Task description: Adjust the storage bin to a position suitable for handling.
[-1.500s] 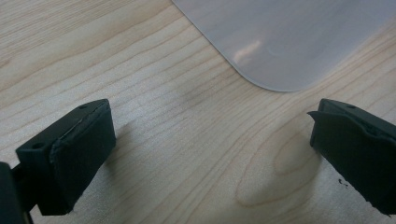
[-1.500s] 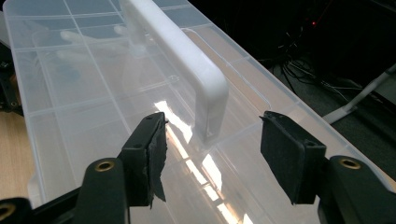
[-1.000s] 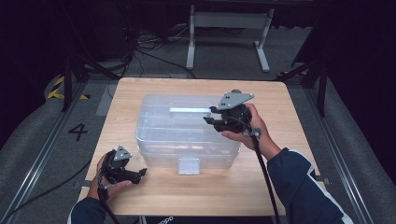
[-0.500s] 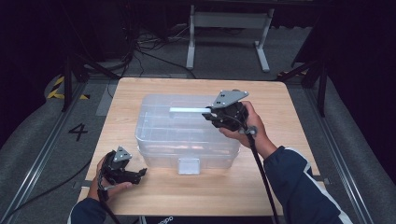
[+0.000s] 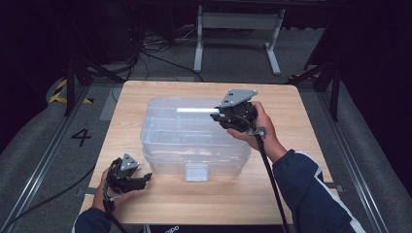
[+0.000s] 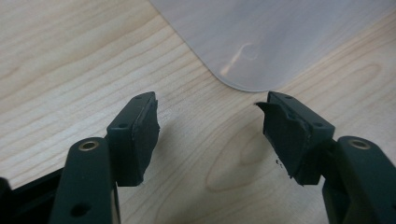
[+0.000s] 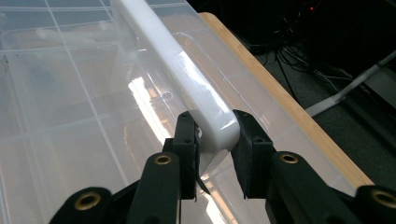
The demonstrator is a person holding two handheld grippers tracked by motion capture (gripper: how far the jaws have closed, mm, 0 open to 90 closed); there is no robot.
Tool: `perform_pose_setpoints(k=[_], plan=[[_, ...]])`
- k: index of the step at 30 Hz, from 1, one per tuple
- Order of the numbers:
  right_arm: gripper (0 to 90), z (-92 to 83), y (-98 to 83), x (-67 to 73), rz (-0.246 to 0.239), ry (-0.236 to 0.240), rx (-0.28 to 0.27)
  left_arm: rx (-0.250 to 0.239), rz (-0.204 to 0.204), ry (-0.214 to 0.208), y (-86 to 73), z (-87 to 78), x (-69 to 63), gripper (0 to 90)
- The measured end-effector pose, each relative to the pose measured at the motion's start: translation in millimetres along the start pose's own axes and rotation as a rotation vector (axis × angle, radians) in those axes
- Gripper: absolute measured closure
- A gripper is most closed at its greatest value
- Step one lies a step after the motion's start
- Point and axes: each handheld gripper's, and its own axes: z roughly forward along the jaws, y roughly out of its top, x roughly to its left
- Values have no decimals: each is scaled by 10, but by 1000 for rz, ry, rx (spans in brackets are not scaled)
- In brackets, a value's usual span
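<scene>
Gripping the white handle [image 7: 187,88] of a clear, probably light, slick lidded box [image 5: 194,141] mid-surface, the right tool [image 5: 232,116] clamps at two o'clock; the left tool [image 5: 138,178], empty, has been closing at seven.

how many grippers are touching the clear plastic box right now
1. The right gripper is clamped on the white bar handle atop the clear plastic storage box; the left gripper, near its front left corner, holds nothing.

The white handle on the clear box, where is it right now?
In the high view the white handle lies on top of the clear box, along its far side, and the right claw pinches its right end.
</scene>
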Motion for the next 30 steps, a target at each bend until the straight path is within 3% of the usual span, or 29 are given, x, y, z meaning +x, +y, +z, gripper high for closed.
perform_pose_setpoints(k=[3,8,17,21,22,30], plan=[[730,0,12,-10,-4,-2,3,-23,-13,9,-3,-59,0,391],[725,1,50,-40,0,-3,8,-47,-34,33,7,-236,4,504],[715,6,103,-69,-7,-22,12,-183,-21,41,94,-483,-16,639],[711,10,132,-64,-15,-36,24,-224,-2,8,146,-532,-31,721],[710,11,135,-60,-18,-40,26,-246,10,-20,162,-549,-27,738],[706,17,145,-40,-30,-56,34,-289,23,-62,252,-575,-53,835]])
